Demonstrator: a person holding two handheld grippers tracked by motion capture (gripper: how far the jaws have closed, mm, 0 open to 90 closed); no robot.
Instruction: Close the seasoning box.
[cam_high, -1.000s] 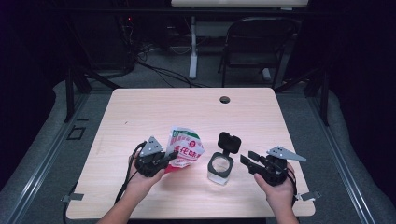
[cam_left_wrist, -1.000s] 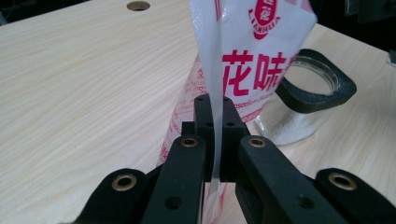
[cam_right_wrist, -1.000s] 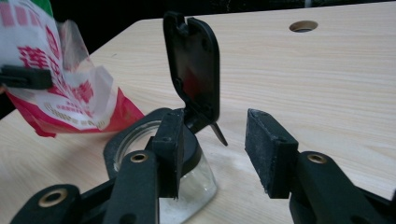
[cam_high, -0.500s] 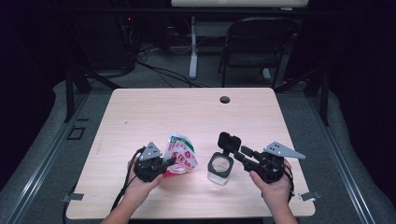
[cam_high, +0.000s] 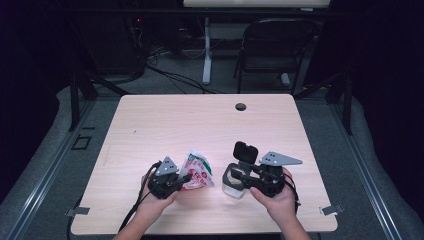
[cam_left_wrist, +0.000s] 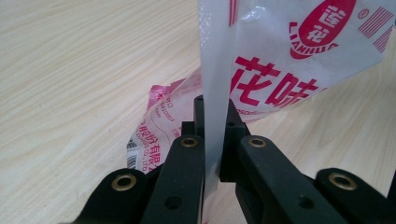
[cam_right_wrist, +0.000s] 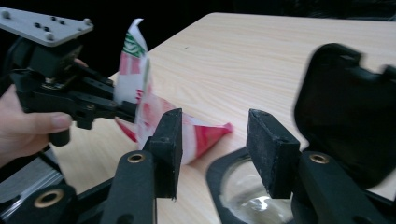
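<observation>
A: High view, a wooden table (cam_high: 150, 125): the left gripper (cam_high: 186, 177) is clamped on the sealed edge of a red-and-white pouch (cam_high: 196, 171), which stands lifted near the front edge. Just right of it sits a clear jar (cam_high: 233, 182), its black flip lid (cam_high: 245, 152) upright.

B: And the right gripper (cam_high: 239, 175)?

A: Its jaws have just been opening. They stand apart over the jar's mouth, nothing pressed between them.

B: The left gripper view bears out the grip?

A: Yes, the film (cam_left_wrist: 212, 93) runs straight down between closed pads (cam_left_wrist: 233, 135).

B: What could go wrong from here?

A: The hold is on a thin strip of slick plastic, so a hard tug might slip or tear it, probably spilling the contents. In the right gripper view a pad (cam_right_wrist: 273, 151) hovers close to the rim (cam_right_wrist: 219, 179), and a careless move could knock the jar over or clip the lid
</observation>
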